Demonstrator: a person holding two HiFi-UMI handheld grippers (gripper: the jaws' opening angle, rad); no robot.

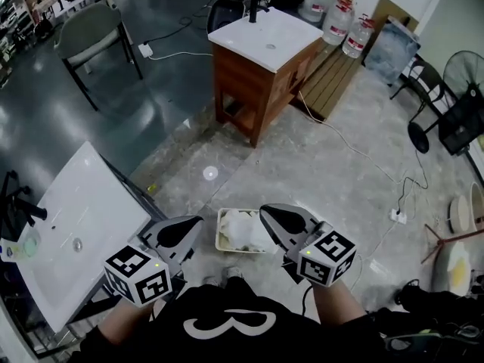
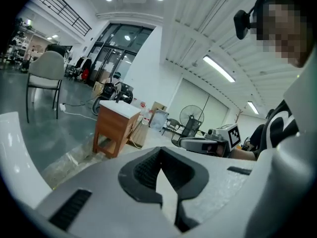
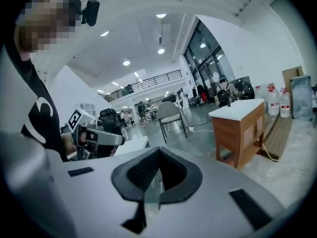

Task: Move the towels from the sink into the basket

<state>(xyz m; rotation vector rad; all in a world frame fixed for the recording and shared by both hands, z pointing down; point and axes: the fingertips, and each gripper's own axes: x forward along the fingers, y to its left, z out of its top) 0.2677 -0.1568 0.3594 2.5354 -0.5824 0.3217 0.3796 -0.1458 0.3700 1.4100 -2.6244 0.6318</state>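
Basket (image 1: 221, 237): pale, rectangular, set on the stone floor just ahead of the person. It contains crumpled white towels (image 1: 242, 228), heaped toward its middle and left. Sink (image 1: 85, 203): long white basin top at the person's left, with a black tap (image 1: 27, 211) at its far-left edge and a small drain (image 1: 77, 243); it stands well apart from the basket. Left gripper (image 1: 187, 228): held up in front of the chest, jaws clenched together with nothing between them, as its own view confirms (image 2: 158, 176). Right gripper (image 1: 275, 218): held at much the same height, jaws likewise pressed closed on nothing (image 3: 155, 178). Position of towels relative to jaws: in the head view the basket shows between the two gripper tips but lies down on the floor, touched by neither; both grippers point out across the room rather than at it. Background: wooden cabinet (image 1: 257, 82) with a white top, water bottles (image 1: 336, 21) beside it, and a grey chair (image 1: 91, 29).
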